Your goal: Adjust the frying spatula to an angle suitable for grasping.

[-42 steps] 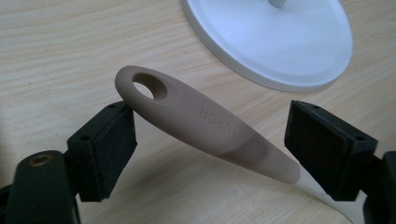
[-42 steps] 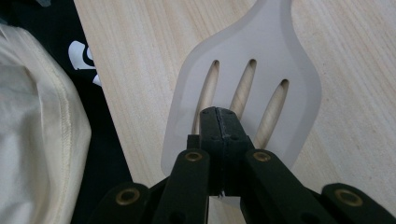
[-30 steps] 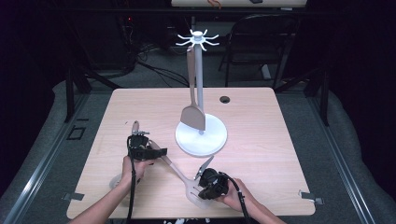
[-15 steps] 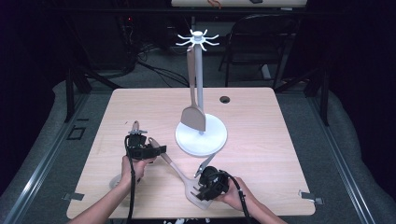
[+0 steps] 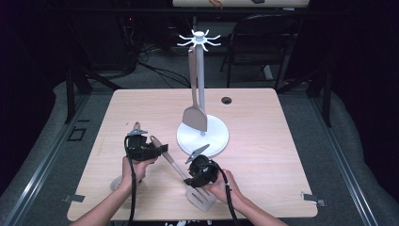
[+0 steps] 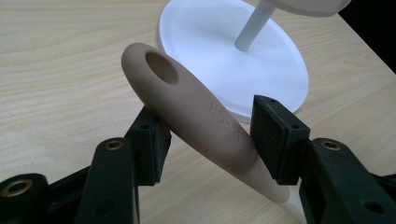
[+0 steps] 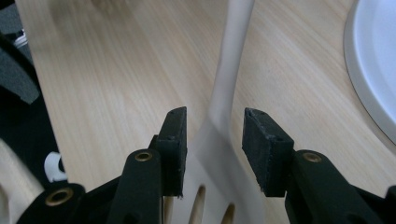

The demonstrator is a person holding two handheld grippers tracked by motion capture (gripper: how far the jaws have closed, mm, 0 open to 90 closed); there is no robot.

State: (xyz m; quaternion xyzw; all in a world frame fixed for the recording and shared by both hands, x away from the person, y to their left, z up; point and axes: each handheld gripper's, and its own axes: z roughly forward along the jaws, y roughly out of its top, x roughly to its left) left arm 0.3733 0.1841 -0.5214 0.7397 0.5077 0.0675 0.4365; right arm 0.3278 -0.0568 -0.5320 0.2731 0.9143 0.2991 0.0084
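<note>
A tan-handled slotted spatula lies slanted on the table, its white blade near the front edge. My left gripper has just been closing and is shut on the spatula's handle, which crosses between the pads just below its hanging hole. My right gripper hovers over the neck; its jaws have just been opening and stand open, with gaps on both sides of the neck. A white utensil stand rises behind, and a second spatula hangs from its hooks.
The stand's round base sits just beyond the handle end. A cable hole marks the table's far side. A pale rounded object lies by the left forearm near the front edge. A chair stands behind the table.
The right jaws have opened off the spatula, and that hand has shifted slightly up and away from the front edge. The left jaws have narrowed onto the handle; the left hand stayed put.
</note>
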